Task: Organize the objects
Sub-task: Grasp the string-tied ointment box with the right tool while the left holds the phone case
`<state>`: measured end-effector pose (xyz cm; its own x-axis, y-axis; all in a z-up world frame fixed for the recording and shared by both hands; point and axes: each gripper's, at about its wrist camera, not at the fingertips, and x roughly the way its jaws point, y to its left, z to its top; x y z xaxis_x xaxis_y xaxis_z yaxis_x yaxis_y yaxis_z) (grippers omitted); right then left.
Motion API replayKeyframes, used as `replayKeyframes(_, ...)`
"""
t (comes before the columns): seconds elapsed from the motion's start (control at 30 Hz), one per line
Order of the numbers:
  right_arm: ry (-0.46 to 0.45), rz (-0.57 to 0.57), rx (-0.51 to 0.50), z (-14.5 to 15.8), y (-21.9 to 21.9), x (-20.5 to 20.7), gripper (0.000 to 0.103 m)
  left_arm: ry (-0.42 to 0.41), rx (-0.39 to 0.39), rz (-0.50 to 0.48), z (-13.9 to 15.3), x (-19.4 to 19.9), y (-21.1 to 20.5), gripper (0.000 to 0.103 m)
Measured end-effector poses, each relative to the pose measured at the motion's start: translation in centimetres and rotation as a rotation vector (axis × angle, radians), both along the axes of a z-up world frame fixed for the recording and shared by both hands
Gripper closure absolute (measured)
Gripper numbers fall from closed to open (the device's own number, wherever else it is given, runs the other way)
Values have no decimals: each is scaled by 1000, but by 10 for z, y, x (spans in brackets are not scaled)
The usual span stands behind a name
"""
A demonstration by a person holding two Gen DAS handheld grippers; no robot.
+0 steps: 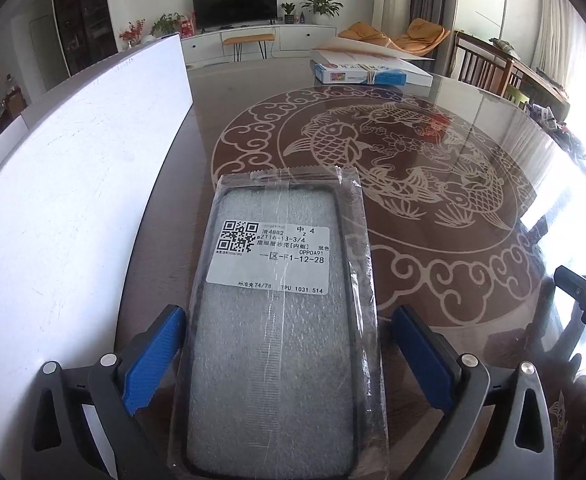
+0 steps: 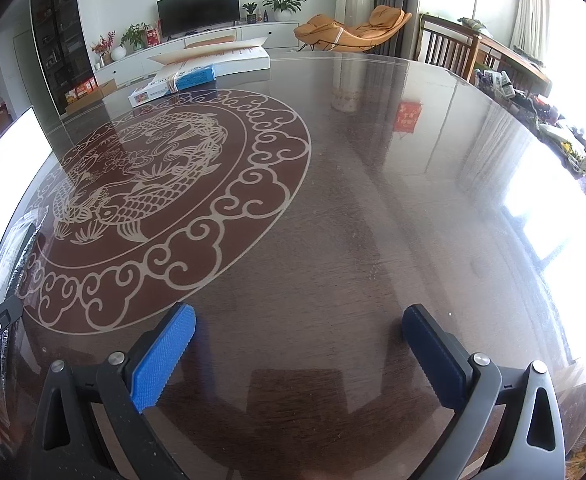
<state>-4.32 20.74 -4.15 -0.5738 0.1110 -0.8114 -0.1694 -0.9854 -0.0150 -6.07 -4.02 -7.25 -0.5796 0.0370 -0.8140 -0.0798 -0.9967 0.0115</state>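
Note:
A black phone case in a clear plastic bag, with a white QR label, lies on the glass table between the blue pads of my left gripper. The jaws stand wide on either side of it with a gap at each side, so the gripper is open. My right gripper is open and empty over bare table to the right. The bagged case shows at the left edge of the right wrist view. Part of the right gripper's body shows at the right edge of the left wrist view.
A large white board lies at the left, close beside the case. A white and blue flat box with cardboard on it sits at the far side of the table. Wooden chairs stand beyond the far right edge.

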Motion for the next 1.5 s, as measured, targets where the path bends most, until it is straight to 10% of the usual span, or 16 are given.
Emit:
replayKeyframes(0.3, -25, 162, -3, 2, 2, -12, 0, 0, 0, 0, 0, 1, 0, 0)
replayKeyframes(0.57, -31, 354, 78, 33, 44, -133, 5, 0, 0, 1, -1, 1, 0, 0)
replayKeyframes(0.9, 24, 732, 302, 54, -84, -280, 5, 0, 0, 1, 0, 1, 0, 0)
replayKeyframes(1.17, 17, 813, 433, 22, -142, -340, 5, 0, 1, 1, -1, 1, 1, 0)
replayKeyframes(1.37, -137, 747, 221, 2, -144, -378, 8, 0, 2, 1, -1, 1, 2, 0)
replayKeyframes(1.5, -266, 721, 61, 5, -133, -380, 44, 0, 2, 1, -1, 1, 2, 0)
